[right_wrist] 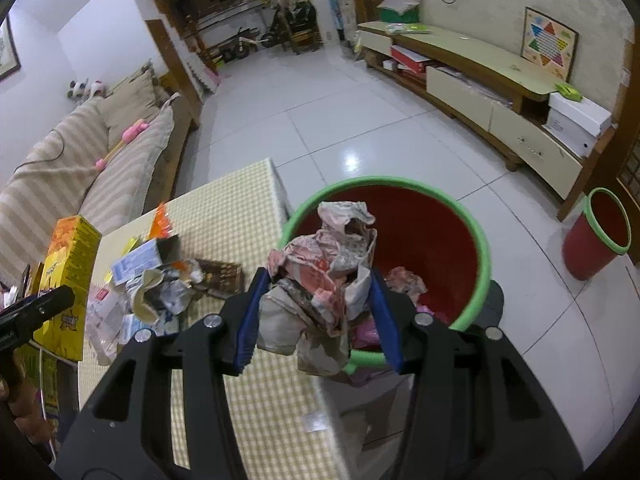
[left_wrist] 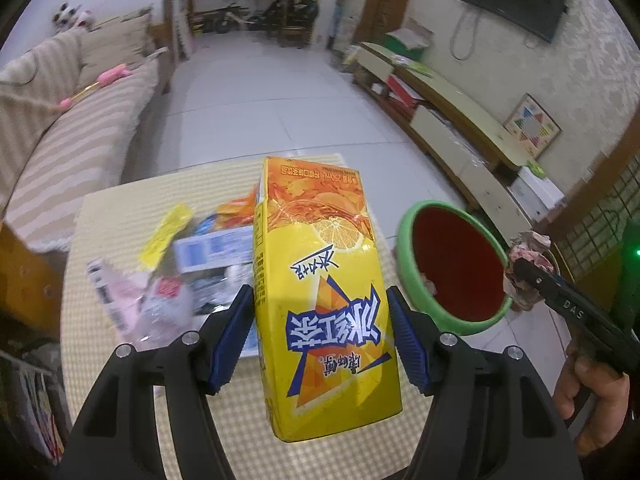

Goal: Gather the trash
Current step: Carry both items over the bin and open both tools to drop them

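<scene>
My left gripper [left_wrist: 320, 320] is shut on a yellow iced-tea carton [left_wrist: 320, 288] and holds it upright above the checked table [left_wrist: 120, 216]. The carton also shows in the right wrist view [right_wrist: 68, 280]. My right gripper [right_wrist: 316, 312] is shut on a crumpled paper wad [right_wrist: 320, 280], held at the table's right edge over the near rim of a red bin with a green rim [right_wrist: 480, 240]. The bin [left_wrist: 452, 272] and the wad [left_wrist: 528, 268] also show in the left wrist view. A pile of wrappers and small boxes [right_wrist: 160, 280] lies on the table.
Some trash lies inside the bin [right_wrist: 404, 284]. A second red bin [right_wrist: 596, 236] stands on the tiled floor at the right. A striped sofa [right_wrist: 80, 168] runs along the left, a low TV cabinet [right_wrist: 480, 80] along the right wall.
</scene>
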`<state>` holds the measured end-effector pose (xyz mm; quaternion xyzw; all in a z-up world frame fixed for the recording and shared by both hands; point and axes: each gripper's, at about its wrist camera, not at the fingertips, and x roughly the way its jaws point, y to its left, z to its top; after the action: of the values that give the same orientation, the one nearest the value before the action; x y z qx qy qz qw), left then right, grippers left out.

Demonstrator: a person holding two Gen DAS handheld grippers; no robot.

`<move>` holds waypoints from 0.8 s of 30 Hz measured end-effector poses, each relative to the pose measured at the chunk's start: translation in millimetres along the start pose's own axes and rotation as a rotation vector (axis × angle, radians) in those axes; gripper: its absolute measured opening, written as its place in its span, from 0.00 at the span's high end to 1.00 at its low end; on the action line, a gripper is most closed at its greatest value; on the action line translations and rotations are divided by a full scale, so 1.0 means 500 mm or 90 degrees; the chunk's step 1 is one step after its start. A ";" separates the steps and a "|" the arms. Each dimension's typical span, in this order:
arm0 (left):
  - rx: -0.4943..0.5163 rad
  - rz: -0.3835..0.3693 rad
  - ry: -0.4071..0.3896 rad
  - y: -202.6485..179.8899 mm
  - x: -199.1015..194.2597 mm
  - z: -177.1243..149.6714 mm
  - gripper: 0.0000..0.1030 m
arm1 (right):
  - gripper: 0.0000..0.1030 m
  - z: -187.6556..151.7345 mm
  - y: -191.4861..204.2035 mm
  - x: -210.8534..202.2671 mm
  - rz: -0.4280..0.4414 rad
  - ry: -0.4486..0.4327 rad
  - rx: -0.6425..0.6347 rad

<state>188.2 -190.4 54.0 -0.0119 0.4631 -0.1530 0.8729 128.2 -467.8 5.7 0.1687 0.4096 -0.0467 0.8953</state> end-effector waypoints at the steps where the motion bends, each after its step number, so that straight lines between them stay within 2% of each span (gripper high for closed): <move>1: 0.008 -0.007 0.001 -0.014 0.007 0.005 0.39 | 0.53 0.004 -0.008 0.000 -0.002 -0.001 0.004; 12: 0.074 -0.100 0.034 -0.188 0.111 0.072 0.39 | 0.53 0.041 -0.097 0.020 -0.026 -0.007 0.032; 17: 0.107 -0.132 0.062 -0.255 0.172 0.101 0.39 | 0.53 0.056 -0.125 0.058 -0.035 0.008 0.033; 20: 0.130 -0.139 0.084 -0.294 0.218 0.108 0.39 | 0.53 0.057 -0.136 0.086 -0.028 0.023 0.043; 24: 0.180 -0.120 0.110 -0.332 0.281 0.106 0.39 | 0.53 0.057 -0.153 0.128 -0.031 0.047 0.064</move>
<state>262.5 -394.3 -1.9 0.0808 0.5070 -0.2980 0.8048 173.9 -545.6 -45.4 0.2053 0.4436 -0.0825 0.8685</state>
